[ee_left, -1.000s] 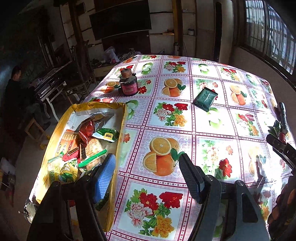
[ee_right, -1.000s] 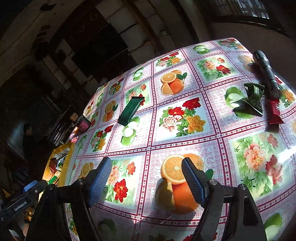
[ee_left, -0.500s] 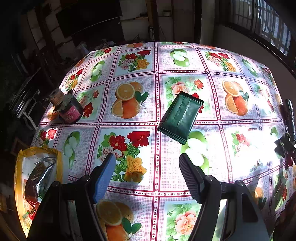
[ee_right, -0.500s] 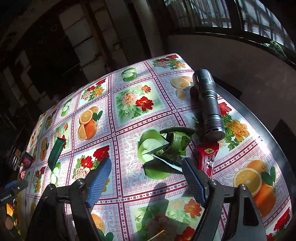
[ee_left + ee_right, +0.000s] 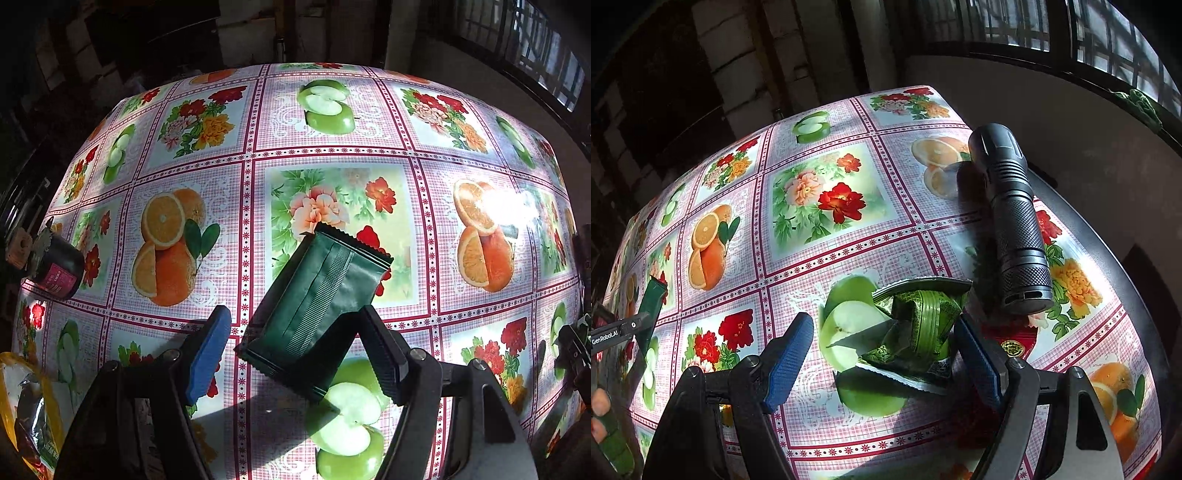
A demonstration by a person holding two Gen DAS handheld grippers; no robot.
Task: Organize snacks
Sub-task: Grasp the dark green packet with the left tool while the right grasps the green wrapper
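Observation:
A dark green snack packet (image 5: 317,302) lies flat on the fruit-and-flower tablecloth (image 5: 332,155). My left gripper (image 5: 295,343) is open, its fingers on either side of the packet's near end. The packet also shows far left in the right wrist view (image 5: 652,306). A crumpled light green snack wrapper (image 5: 916,325) lies on the cloth. My right gripper (image 5: 882,350) is open around it, with the right finger close against the wrapper. A red packet (image 5: 1015,343) lies partly hidden behind that finger.
A black flashlight (image 5: 1008,218) lies just beyond the green wrapper near the table's right edge. A dark jar with a pink label (image 5: 55,269) stands at the left. A yellow bag with snacks (image 5: 26,413) sits at the lower left edge.
Both grippers moved forward. The left one went from the yellow bag to the dark green packet, now between its fingers. The right one closed in on the green wrapper.

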